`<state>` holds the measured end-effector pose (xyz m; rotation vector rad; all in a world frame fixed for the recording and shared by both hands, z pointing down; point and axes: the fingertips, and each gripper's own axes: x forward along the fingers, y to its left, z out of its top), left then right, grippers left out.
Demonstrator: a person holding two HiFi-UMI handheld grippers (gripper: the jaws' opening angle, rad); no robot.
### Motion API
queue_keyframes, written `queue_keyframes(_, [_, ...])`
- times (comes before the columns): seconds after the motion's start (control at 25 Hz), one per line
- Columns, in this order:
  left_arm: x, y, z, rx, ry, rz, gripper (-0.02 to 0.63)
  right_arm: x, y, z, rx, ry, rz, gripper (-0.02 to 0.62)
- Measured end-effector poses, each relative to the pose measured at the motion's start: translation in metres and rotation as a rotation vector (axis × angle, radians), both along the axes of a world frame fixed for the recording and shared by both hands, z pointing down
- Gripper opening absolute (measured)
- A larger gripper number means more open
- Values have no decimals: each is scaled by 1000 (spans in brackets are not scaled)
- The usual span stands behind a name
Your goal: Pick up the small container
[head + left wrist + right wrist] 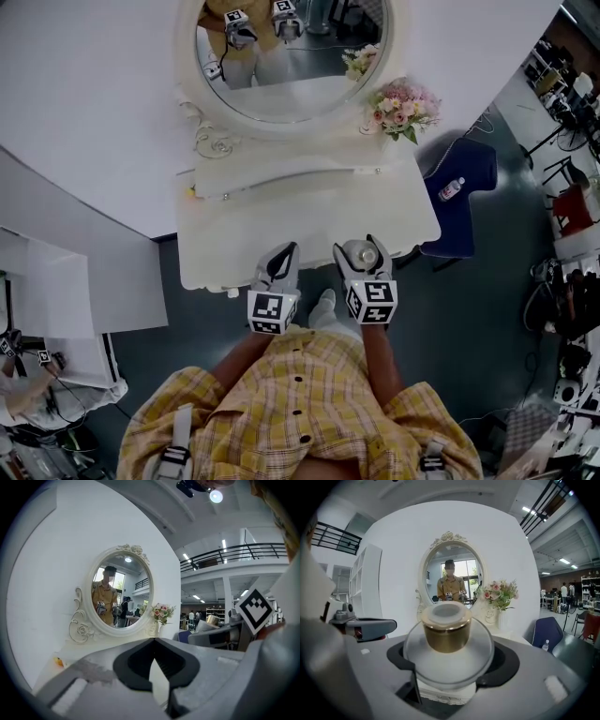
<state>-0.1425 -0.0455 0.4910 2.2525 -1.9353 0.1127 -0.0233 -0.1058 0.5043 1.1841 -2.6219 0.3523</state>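
My right gripper (362,253) is clamped on the jar (447,632), at the tabletop's (281,225) front edge. My left gripper (284,255) is closed on nothing. The grasp seems made; next comes a steady, level lift.

Head view steeply down over the dressing table (281,225); both gripper views level, toward the shared mirror (133,581).

Mirror (300,89) top cut off by pic edge, small container (364,255) btm hidden in right claw (360,247)
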Motion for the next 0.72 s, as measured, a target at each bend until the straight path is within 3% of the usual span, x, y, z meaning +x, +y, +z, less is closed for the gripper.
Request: queue_keyframes(0.72, [-6, 14, -5, 20, -11, -17, -2, -1, 13, -11, 18, -24, 2, 345])
